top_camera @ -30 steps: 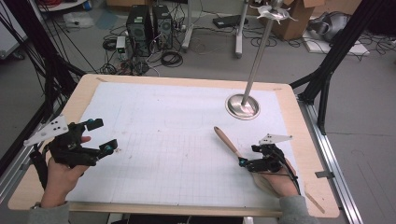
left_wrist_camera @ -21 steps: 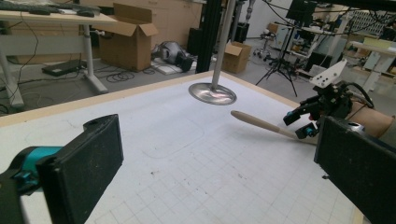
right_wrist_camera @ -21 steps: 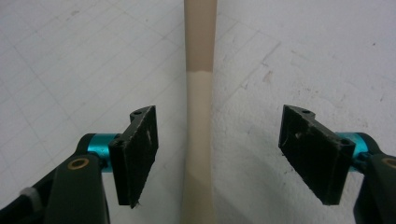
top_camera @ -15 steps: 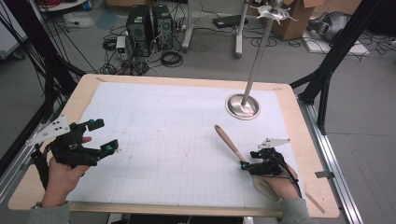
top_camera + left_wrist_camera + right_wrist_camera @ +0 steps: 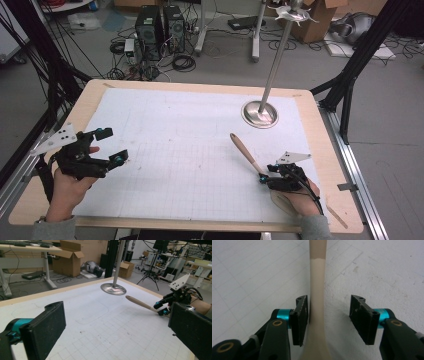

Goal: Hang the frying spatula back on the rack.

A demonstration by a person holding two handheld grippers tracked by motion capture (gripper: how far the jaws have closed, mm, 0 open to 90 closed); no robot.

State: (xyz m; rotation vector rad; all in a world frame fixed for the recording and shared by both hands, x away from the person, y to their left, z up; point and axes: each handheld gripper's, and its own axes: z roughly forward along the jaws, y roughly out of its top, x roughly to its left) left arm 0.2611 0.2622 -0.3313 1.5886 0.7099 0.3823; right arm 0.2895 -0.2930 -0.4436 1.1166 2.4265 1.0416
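Work in hand: I judge this as a pick-up of the wooden spatula [image 5: 245, 152], caught at the closing stage.
Spatula position: it lies flat on the white grid mat [image 5: 175, 145], right of centre, blade end far, handle end near and pointing into my right gripper [image 5: 264, 178].
Right gripper: it sits low at the near right of the mat. Its jaws straddle the handle and have just been closing. In the right gripper view the handle [image 5: 317, 302] lies against one pad [image 5: 300, 318] while the other pad stands clear of it, so I report no clamp yet.
Reason for that hold: taking the slim handle leaves the blade free, and coming in along the shaft keeps the tool level.
Left gripper: my left gripper [image 5: 107, 146] hovers at the near left, well apart from the spatula, fingers wide apart on nothing. I read it as parked to keep the mat free.
Stand: a metal pole on a round base [image 5: 259, 114] sits at the far right, just beyond the blade.
Count: one spatula, one stand, one mat, two grippers.
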